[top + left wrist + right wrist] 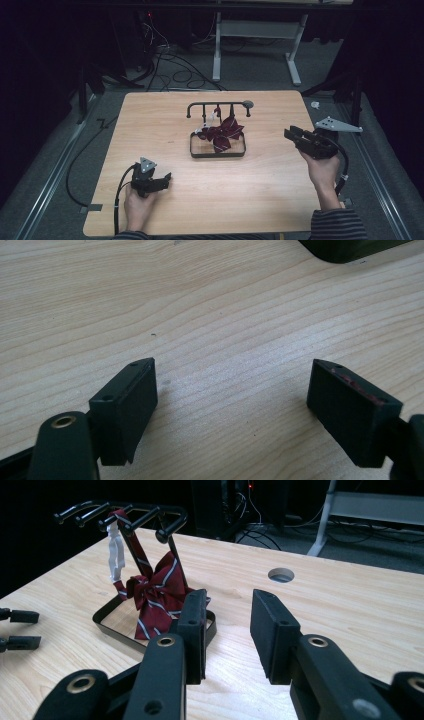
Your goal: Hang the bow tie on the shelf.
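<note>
2 grippers: right gripper (227,630) half-open, left gripper (232,400) wide; nothing held.

— How's the left gripper (150,181)?
— Held low in the left hand (137,202), jaws spread wide, nothing between them.
— And the right gripper (292,135)?
— Raised in the right hand (322,167) (striped sleeve showing), jaws partly open, empty.
</note>
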A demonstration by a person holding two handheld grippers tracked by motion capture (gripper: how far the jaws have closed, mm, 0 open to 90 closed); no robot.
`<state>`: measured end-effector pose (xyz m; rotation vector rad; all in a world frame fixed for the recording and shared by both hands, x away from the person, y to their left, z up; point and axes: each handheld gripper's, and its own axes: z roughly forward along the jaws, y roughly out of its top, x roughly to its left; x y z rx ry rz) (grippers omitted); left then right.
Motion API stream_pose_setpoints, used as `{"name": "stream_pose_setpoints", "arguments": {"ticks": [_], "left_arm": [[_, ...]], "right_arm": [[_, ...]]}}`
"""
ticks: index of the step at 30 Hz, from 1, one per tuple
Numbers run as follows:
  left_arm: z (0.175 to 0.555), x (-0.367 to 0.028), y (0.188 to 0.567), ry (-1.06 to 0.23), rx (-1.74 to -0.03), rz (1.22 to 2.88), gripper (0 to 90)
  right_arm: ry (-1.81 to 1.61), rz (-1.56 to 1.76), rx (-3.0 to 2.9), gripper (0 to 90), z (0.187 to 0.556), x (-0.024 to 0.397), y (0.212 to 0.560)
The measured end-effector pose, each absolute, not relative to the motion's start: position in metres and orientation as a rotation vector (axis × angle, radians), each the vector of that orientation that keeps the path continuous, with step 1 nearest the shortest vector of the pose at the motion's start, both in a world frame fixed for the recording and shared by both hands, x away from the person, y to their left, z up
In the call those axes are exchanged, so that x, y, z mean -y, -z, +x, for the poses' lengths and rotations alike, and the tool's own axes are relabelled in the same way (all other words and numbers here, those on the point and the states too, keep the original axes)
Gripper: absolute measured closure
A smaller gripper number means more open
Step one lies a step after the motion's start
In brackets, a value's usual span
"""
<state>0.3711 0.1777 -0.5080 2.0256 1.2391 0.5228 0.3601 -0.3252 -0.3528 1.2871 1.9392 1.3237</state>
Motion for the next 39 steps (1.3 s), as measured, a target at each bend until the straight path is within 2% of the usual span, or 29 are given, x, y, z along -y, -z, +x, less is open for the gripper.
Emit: {"name": "stream_pose_setpoints", "arguments": {"ticks": [39], "left_arm": [[0.371, -0.178, 0.508, -0.523, -1.239, 2.026, 20.7]], "right_arm": [[-1.333, 1.394, -1.940, 68.6, 0.332, 0.331, 0.411]]}}
